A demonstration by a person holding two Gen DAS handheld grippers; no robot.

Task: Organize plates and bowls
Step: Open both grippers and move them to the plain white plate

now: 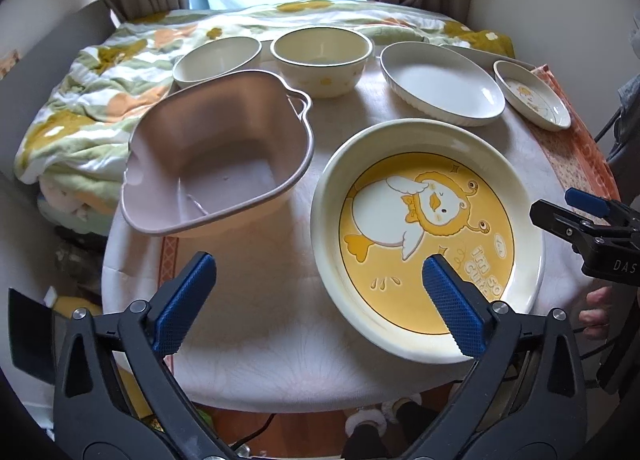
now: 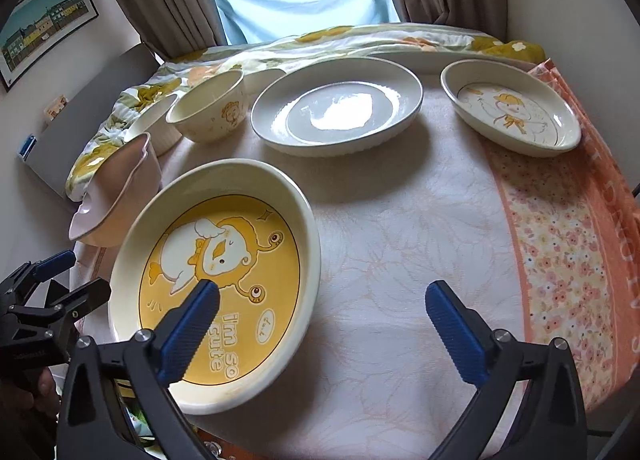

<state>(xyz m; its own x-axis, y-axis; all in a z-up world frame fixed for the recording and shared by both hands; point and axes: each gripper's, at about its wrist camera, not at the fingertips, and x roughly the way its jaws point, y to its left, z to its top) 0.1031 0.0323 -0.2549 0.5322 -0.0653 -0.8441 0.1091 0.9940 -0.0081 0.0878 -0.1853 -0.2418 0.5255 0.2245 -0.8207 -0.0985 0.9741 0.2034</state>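
Cloth-covered desk (image 2: pixel 400 260); both grippers (image 1: pixel 320 292) (image 2: pixel 324 312) released, empty; next, I'd grasp the duck plate (image 1: pixel 424 236) by its rim, squarely.

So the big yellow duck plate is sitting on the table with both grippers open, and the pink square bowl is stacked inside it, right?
Not stacked. In the left wrist view the pink square bowl sits on the table beside the yellow duck plate, which is empty. Both hand-held grippers, left and right, are open.

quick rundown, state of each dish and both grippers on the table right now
left gripper: open, holding nothing
right gripper: open, holding nothing
yellow duck plate: flat on the table, empty
pink square bowl: upright, empty
cream bowl: upright, empty
white oval dish: upright, empty
small duck dish: upright, empty
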